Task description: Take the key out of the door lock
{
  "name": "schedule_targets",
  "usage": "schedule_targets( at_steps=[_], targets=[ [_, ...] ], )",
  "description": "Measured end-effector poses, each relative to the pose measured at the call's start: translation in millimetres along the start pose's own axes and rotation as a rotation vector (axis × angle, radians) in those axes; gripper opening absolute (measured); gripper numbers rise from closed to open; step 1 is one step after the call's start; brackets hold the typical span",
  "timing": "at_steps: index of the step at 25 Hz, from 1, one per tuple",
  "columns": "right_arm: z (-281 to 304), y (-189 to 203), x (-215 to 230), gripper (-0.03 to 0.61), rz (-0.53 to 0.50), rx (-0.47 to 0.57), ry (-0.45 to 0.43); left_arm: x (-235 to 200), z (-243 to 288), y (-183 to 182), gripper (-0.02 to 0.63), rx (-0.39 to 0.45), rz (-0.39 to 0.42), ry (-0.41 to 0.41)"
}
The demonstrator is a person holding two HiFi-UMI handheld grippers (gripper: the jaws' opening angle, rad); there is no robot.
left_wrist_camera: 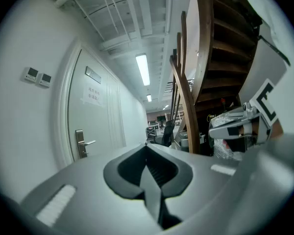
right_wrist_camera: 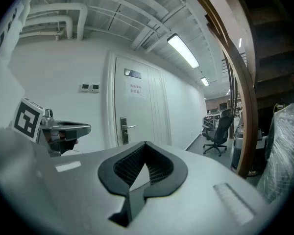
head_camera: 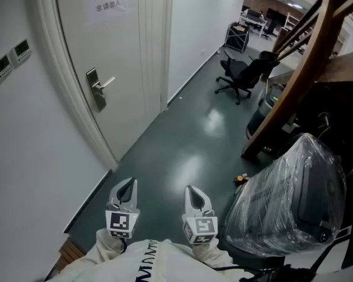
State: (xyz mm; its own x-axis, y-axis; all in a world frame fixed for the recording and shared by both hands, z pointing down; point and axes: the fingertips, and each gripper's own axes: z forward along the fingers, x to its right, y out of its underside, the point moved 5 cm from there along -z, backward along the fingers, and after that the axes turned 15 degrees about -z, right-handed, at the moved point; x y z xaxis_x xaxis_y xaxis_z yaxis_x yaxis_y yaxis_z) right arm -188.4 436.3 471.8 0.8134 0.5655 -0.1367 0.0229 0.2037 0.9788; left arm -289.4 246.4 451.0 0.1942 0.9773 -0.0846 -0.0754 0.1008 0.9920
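My left gripper [head_camera: 128, 185] and right gripper [head_camera: 192, 192], jaws together on nothing, held well apart from the door lock [head_camera: 96, 91]; key indiscernible.

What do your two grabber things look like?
Both are light grey and taper to a point, like beaks. The left gripper and right gripper each carry a white cube with black square markers. Their inner pads are black and ribbed. The sleeves are white.
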Motion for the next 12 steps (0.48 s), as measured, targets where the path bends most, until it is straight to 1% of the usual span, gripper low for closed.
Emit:
schedule_targets(
  at_steps=[7, 12],
  targets=[
    [-2.5, 5.5, -0.8, -0.002, 0.003, -0.009, -0.007, 3.7, -0.5, 6.3, 0.000, -0.012, -0.011, 0.004],
    [-8.3, 6.0, 3.7, 0.000, 0.039, 0.015, -0.027, 10.7, 1.6, 11.3, 0.000, -0.026, -0.019, 0.009]
  ],
)
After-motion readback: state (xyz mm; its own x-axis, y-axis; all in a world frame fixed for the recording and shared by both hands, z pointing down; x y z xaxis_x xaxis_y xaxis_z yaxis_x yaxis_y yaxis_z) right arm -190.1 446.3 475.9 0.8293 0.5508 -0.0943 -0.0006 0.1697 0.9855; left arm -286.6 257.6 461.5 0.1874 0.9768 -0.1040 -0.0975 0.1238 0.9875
